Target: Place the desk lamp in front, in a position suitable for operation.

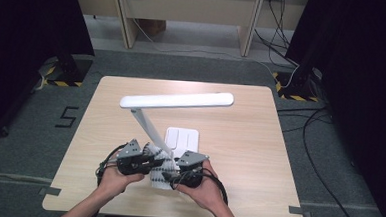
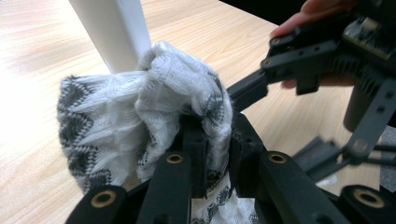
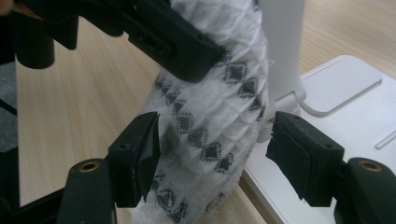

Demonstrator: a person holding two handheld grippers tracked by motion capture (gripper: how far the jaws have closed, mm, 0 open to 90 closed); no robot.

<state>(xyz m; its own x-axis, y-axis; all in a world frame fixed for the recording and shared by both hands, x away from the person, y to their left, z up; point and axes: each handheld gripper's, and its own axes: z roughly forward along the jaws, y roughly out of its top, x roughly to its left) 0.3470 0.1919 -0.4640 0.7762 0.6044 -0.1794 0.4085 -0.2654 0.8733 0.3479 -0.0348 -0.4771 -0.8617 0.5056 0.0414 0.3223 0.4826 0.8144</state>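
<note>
Two claws meet at the 6 o'clock edge of the tabletop (image 1: 239, 141), at the foot of a white desk lamp (image 1: 176, 100). Knitted white-and-grey cloth (image 2: 140, 116) lies bunched against the lamp's stem, beside its base. Left claw (image 2: 217, 154) is clamped on a fold of the cloth. Right claw (image 3: 212, 154) stands spread wide, the cloth between its pads, neither pad pressing on it.

Ahead of the right gripper (image 3: 212, 151): knitted cloth (image 3: 210, 121) between spread jaws, white lamp post (image 3: 282, 46) and lamp base (image 3: 345, 112) just behind. Left gripper (image 2: 217, 154) crossing above. Bare table (image 1: 249, 136) beyond and rightward.
</note>
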